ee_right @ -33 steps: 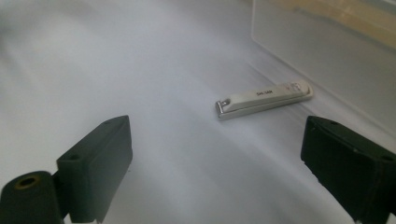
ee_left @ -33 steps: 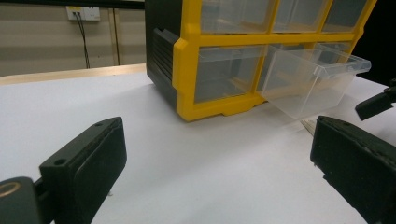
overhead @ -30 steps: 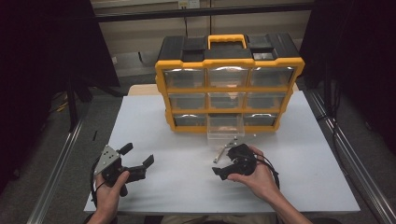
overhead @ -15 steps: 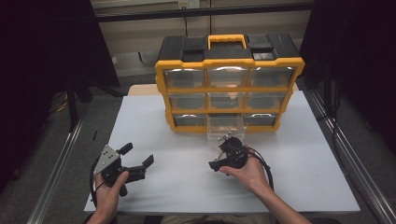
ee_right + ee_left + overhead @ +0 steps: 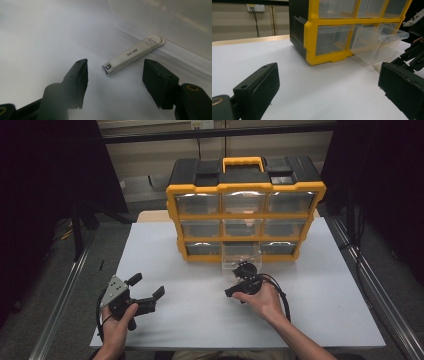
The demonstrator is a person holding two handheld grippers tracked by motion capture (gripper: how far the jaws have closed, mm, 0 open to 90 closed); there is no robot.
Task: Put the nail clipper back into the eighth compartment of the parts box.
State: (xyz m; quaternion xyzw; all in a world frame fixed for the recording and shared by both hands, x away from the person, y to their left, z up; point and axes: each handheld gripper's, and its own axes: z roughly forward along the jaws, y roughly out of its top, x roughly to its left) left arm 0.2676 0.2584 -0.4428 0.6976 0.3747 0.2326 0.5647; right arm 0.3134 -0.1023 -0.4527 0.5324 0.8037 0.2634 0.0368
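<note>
Both right gripper [image 5: 115,75] jaws astride nail clipper [image 5: 133,53]

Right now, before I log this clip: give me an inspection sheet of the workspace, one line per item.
Surface: white table, bare around the hands.
Job's things: nail clipper lying flat inside the clear drawer, against its wall; that bottom-middle drawer is pulled out of the yellow-and-black organizer, other drawers in.
Clutter: nothing seen.
Grippers: right gripper open, jaws either side of the clipper's near end, not touching; left gripper open, holding nothing, apart from the organizer.
Cables: black cable loops by the right hand.
Surroundings: dark curtains, metal rails beside the table, wall socket.
</note>
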